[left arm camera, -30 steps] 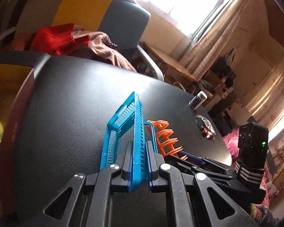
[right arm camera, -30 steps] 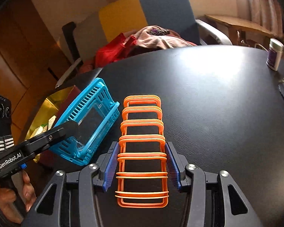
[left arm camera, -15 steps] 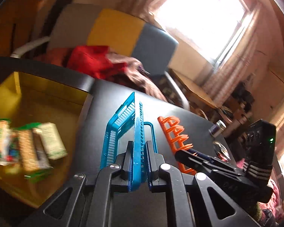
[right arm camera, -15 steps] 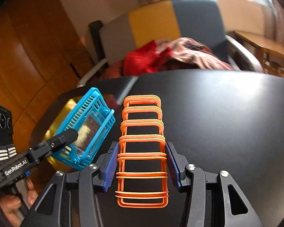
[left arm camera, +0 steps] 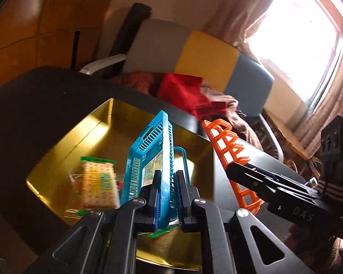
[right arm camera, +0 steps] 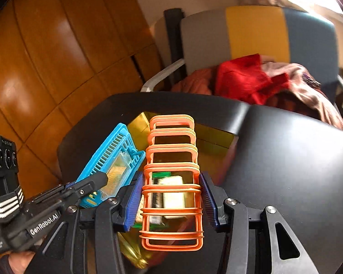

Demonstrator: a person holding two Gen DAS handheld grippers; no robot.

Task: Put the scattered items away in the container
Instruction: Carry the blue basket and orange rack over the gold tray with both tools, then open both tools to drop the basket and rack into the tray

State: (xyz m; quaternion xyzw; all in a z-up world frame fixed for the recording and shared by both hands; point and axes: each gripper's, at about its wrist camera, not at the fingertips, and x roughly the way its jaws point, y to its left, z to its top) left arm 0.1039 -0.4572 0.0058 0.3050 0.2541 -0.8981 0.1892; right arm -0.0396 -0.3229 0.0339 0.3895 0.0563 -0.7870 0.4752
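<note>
Tongs fill the bottom of each view, and we hold one pair in each hand. Our left tongs (left arm camera: 166, 202) are clenched on one thin wall of a blue slotted basket (left arm camera: 148, 159), which stands on edge and juts forward from the pads. Our right tongs (right arm camera: 170, 202) grasp an orange wire-style rack (right arm camera: 171, 173) across its width, one blue pad pressed to each long side. The rack points away from us, nearly level.

Just beyond and below both held things lies the container, a box with a shiny gold lining (left arm camera: 98, 132), set in or against the edge of the black table (right arm camera: 285, 159); which of the two we cannot tell. Wrapped snack packets (left arm camera: 98, 182) already lie on its floor. The basket hangs over the middle of the opening, the rack over the side nearest the table top.

To do this step well, we judge that each item should sink inside the gold walls before its tongs let go, so that nothing bounces out. The basket and the rack are near each other, so one should be freed at a time. The rack is long; lining it up with the box's longer side should keep it from bridging the rim.

Farthest off stand a grey, yellow and blue chair (right arm camera: 258, 34) heaped with red cloth (right arm camera: 244, 77), wooden panelling and a bright window (left arm camera: 297, 34).
</note>
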